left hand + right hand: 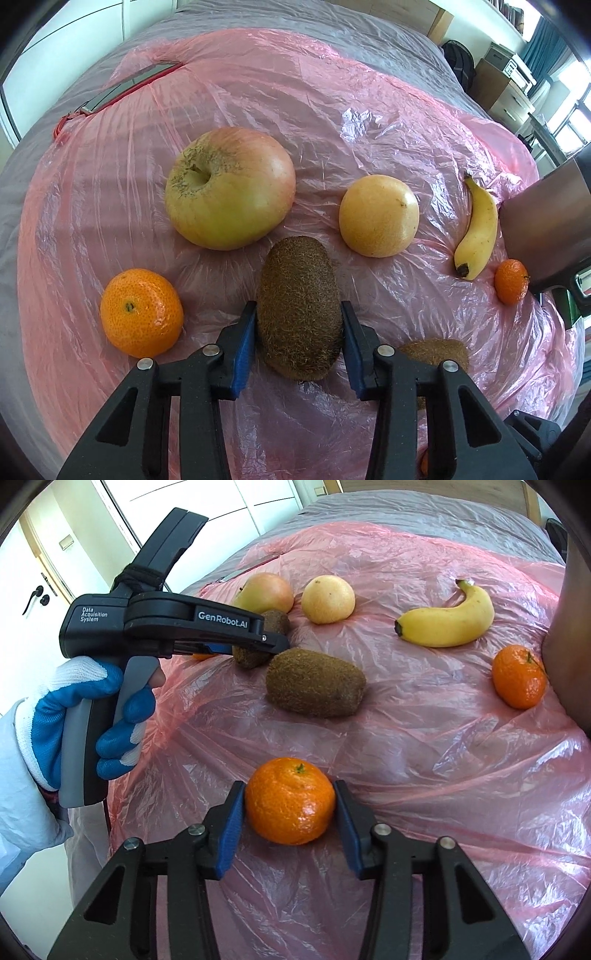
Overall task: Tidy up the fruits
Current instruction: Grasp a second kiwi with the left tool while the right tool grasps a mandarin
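The left gripper (298, 325) is closed on a kiwi (299, 310), its blue pads (245, 339) pressing the brown fruit from both sides; the right wrist view shows the same gripper reaching in from the left, held by a hand in a blue and white glove (85, 716), with the kiwi's ends sticking out past the fingers. The right gripper (290, 814) sits partly open around a tangerine (290, 800); the left pad looks to be touching the peel, while on the right I cannot tell whether the pad touches, so a firm grip is not certain. All the fruit lies on a crinkled pink plastic sheet (424, 760) spread over a grey bed (332, 26). A second kiwi (314, 682) lies free on the sheet just beside the held one. Beyond the held kiwi stand a large apple (229, 188) and a round yellow fruit (379, 216), near each other but apart. A banana (448, 618) lies to the right of them, and another tangerine (519, 675) rests near it, close to a dark brown object at the frame edge. In the left wrist view a further tangerine (141, 312) sits to the left of the gripper, below the apple.
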The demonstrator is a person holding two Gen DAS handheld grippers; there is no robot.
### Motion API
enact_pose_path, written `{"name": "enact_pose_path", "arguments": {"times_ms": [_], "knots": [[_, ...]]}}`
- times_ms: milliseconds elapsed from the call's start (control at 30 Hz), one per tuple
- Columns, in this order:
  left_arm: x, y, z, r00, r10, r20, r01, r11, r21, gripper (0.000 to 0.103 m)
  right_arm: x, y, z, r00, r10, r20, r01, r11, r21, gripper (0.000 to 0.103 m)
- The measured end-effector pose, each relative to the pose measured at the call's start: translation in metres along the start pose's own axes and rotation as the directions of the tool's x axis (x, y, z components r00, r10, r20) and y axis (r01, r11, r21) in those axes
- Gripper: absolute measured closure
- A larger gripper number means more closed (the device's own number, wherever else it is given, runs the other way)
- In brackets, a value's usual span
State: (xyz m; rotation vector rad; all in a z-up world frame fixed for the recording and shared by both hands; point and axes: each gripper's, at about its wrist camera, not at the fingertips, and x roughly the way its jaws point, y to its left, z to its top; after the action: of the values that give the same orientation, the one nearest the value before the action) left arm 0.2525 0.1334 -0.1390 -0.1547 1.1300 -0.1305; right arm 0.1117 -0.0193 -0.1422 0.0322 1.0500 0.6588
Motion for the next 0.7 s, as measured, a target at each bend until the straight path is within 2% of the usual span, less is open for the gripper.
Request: {"name": "enact_pose_path", "arguments": {"times_ms": [500,700], "knots": [[-0.032,0.008,-0.013,0.997,-0.061,0.048,0.063,0.997,-0.047,0.066,-0.021,-0.002,0.0,0.999,0.014,0.03,-0.015,1.0,0.013,0.045],[-0.064,0.006,-0.025,0.993,-0.082,0.083,0.086,0.995,-0.044,0.066,-0.039,0.004,0.0,0.999,0.011,0.042,-0.012,1.0,0.003,0.045]]}}
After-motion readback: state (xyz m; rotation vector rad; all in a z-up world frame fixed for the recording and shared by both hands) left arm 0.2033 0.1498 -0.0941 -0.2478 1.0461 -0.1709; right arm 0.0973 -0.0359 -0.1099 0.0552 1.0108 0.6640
